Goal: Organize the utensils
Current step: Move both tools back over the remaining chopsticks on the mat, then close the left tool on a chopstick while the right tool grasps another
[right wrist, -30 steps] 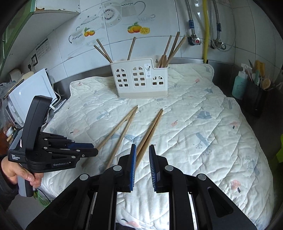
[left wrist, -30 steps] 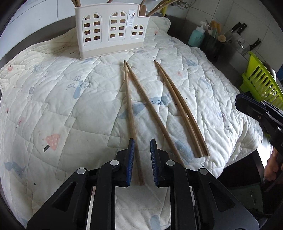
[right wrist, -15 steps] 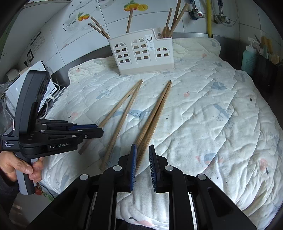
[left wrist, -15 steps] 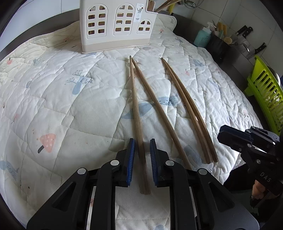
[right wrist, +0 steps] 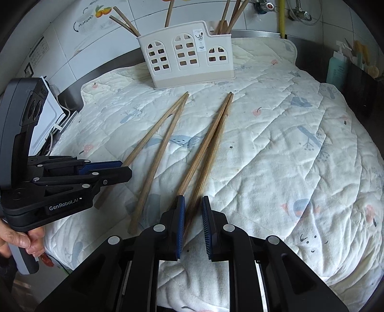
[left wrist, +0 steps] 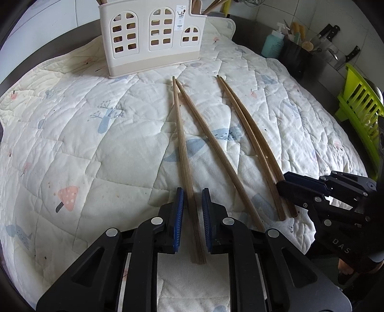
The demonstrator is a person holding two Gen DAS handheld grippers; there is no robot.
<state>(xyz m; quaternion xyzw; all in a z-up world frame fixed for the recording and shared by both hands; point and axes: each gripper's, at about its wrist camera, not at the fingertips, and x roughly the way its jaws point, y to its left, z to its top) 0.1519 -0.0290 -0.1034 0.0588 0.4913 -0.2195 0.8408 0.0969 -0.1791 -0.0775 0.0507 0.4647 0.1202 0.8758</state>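
Observation:
Several long wooden chopsticks lie on a quilted mat, pointing toward a white utensil holder (left wrist: 153, 36) at the back, which has more sticks standing in it (right wrist: 228, 14). My left gripper (left wrist: 192, 195) is open, its jaws on either side of the thick end of the leftmost chopstick (left wrist: 182, 144). A second chopstick (left wrist: 216, 153) lies just right of it. My right gripper (right wrist: 192, 204) is open around the thick ends of the right pair (right wrist: 208, 148). The right gripper also shows in the left wrist view (left wrist: 285, 182), and the left one in the right wrist view (right wrist: 120, 169).
The quilted mat (left wrist: 72, 120) covers a dark counter. A teal bottle (left wrist: 272, 44) and a black caddy (left wrist: 297, 57) stand at the back right, with knives on the wall and a green rack (left wrist: 360, 105). A white appliance (right wrist: 45, 120) sits left.
Both grippers have moved forward and down over the mat. The left jaws now straddle the leftmost chopstick's end and the right jaws straddle the right pair's ends. The chopsticks have not moved.

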